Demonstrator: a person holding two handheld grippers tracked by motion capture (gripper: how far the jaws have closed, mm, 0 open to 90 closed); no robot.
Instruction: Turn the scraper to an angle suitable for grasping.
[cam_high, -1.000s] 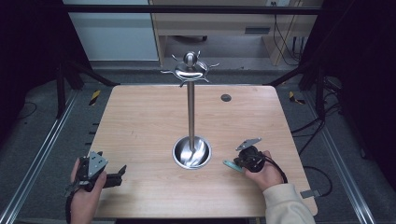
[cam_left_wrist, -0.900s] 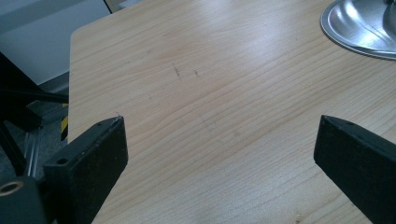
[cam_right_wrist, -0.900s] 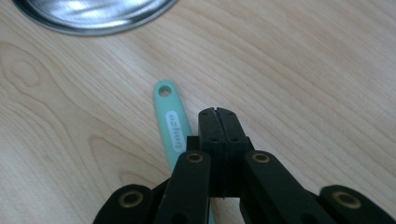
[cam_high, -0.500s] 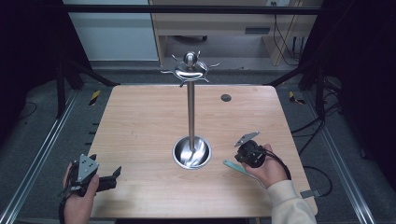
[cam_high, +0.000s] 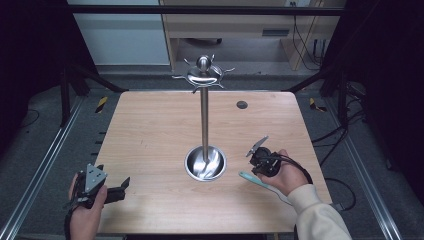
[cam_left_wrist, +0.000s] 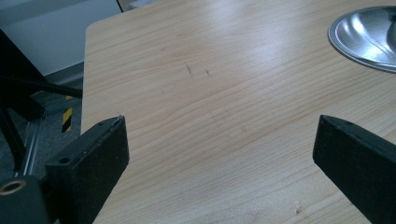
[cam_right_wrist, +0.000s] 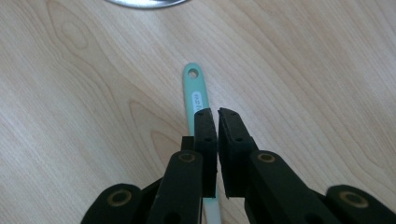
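Since the earlier frames the right gripper (cam_high: 262, 161) has lifted a little off the table (cam_high: 150, 130) and shifted slightly right, while the left one has drifted back toward the near left corner.

Largest first: the wooden table carries a tall steel stand (cam_high: 204, 117) — a round dish base (cam_high: 205, 164) near the middle, a pole, and a crown of hooks (cam_high: 203, 75) at the top. All the hooks look bare, though at this distance that is hard to confirm.

Next, the 2 tools. The left gripper (cam_high: 112, 189) rests over the near left corner, its jaws spread wide with nothing between them. The right gripper's jaws stand almost together; they look clamped on something thin, but whether they truly pinch the mint-green handle (cam_right_wrist: 196, 100) I cannot tell — in its own view it seems to pass just under and to the left of the left jaw.

Smallest: that handle, with a hanging hole (cam_right_wrist: 192, 73) at its tip, lies just right of the dish base, pointing toward it.

The step in hand appears to be the pick-up. Next comes raising the handle clear, then threading its hole over 1 hook — a move needing a firm, steady hold.
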